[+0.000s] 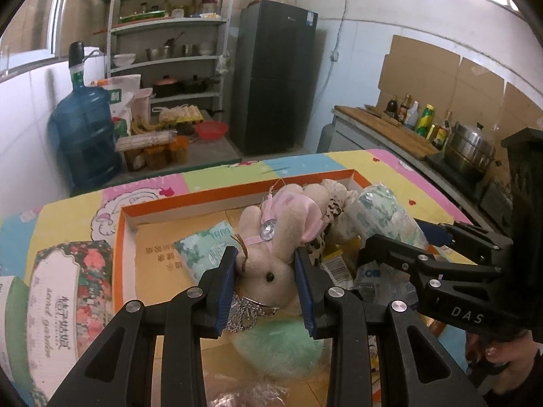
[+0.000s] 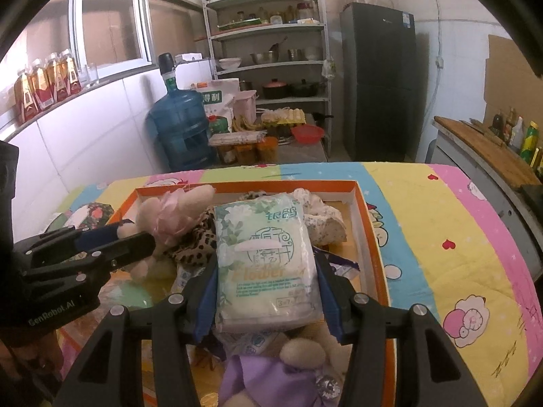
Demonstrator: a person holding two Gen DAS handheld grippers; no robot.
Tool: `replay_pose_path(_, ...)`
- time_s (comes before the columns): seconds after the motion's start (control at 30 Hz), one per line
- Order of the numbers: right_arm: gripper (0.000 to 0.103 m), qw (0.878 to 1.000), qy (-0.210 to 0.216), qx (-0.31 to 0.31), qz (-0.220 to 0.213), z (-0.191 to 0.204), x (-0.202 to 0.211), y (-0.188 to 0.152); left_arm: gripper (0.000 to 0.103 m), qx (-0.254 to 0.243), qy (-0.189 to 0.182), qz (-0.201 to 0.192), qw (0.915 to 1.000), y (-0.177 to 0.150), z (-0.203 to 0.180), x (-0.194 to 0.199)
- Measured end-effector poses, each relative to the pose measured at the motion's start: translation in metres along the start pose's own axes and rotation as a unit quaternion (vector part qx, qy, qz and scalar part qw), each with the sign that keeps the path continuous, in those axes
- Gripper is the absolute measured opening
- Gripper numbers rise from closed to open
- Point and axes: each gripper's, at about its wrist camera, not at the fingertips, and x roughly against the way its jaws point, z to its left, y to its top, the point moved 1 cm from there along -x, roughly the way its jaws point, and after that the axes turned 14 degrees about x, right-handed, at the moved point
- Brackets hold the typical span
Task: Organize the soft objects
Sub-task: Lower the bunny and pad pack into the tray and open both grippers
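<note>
My left gripper (image 1: 265, 254) is shut on a pink plush bunny (image 1: 288, 217), its blue pads pressing both sides of the head. In the right wrist view the bunny (image 2: 176, 210) and left gripper (image 2: 135, 232) show at the left. My right gripper (image 2: 266, 261) is shut on a white-green tissue pack (image 2: 264, 237), also seen beside the bunny as the tissue pack (image 1: 380, 210) in the right gripper (image 1: 395, 234). Both hang over an orange-rimmed cardboard box (image 2: 370, 230) holding a leopard-print cloth (image 2: 193, 247), a second tissue pack (image 1: 203, 251), a green fluffy item (image 1: 278, 342) and a purple plush (image 2: 258, 380).
The box sits on a table with a colourful cartoon cover (image 2: 441, 237). A floral tissue box (image 1: 64, 291) lies left of it. Beyond the table stand a water jug (image 1: 85, 129), a shelf rack (image 1: 169, 51) and a dark fridge (image 1: 275, 78); a counter with a pot (image 1: 470, 149) runs along the right.
</note>
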Motion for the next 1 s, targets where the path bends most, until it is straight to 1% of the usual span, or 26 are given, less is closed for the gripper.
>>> replay_pose_path(0.13,0.054,1.000,0.004,-0.005,-0.002,-0.001,-0.002,0.000,0.038,0.003,-0.008,0.000,1.0000,-0.002,0.001,-0.002)
replay_pose_path(0.2,0.055,1.000,0.007,-0.005,-0.004,0.000,-0.001,-0.001,0.044,0.008,-0.013,0.000,0.9999,-0.002,0.003,-0.001)
replay_pose_path(0.23,0.057,1.000,0.009,-0.005,-0.005,0.000,-0.001,-0.002,0.046,0.010,-0.016,0.001,0.9998,-0.003,0.003,-0.001)
replay_pose_path(0.27,0.060,1.000,0.012,-0.005,-0.005,-0.001,-0.001,-0.002,0.052,0.010,-0.018,0.002,0.9998,-0.003,0.004,-0.001)
replay_pose_path(0.3,0.061,1.000,0.014,-0.006,-0.006,0.000,-0.001,-0.002,0.062,0.012,-0.018,0.003,0.9998,-0.003,0.005,-0.001)
replay_pose_path(0.37,0.063,1.000,0.016,-0.010,-0.005,0.001,0.001,-0.002,0.070,0.014,-0.020,-0.002,0.9997,-0.005,0.004,0.002)
replay_pose_path(0.5,0.063,1.000,0.013,-0.009,-0.008,0.004,0.006,-0.002,0.072,0.013,-0.027,-0.014,0.9995,-0.007,0.004,0.012)
replay_pose_path(0.63,0.063,1.000,0.014,-0.011,-0.015,0.008,0.015,-0.002,0.072,0.010,-0.026,-0.027,0.9992,-0.008,0.003,0.025)
replay_pose_path(0.73,0.063,1.000,0.015,-0.010,-0.025,0.013,0.025,-0.002,0.072,0.010,-0.023,-0.045,0.9987,-0.009,0.005,0.040)
replay_pose_path(0.83,0.063,0.999,0.007,-0.008,-0.040,0.019,0.040,0.000,0.072,0.012,-0.022,-0.058,0.9980,-0.010,0.007,0.054)
replay_pose_path(1.0,0.063,0.997,-0.005,-0.006,-0.079,0.031,0.072,0.000,0.072,0.021,-0.021,-0.081,0.9963,-0.015,0.016,0.083)
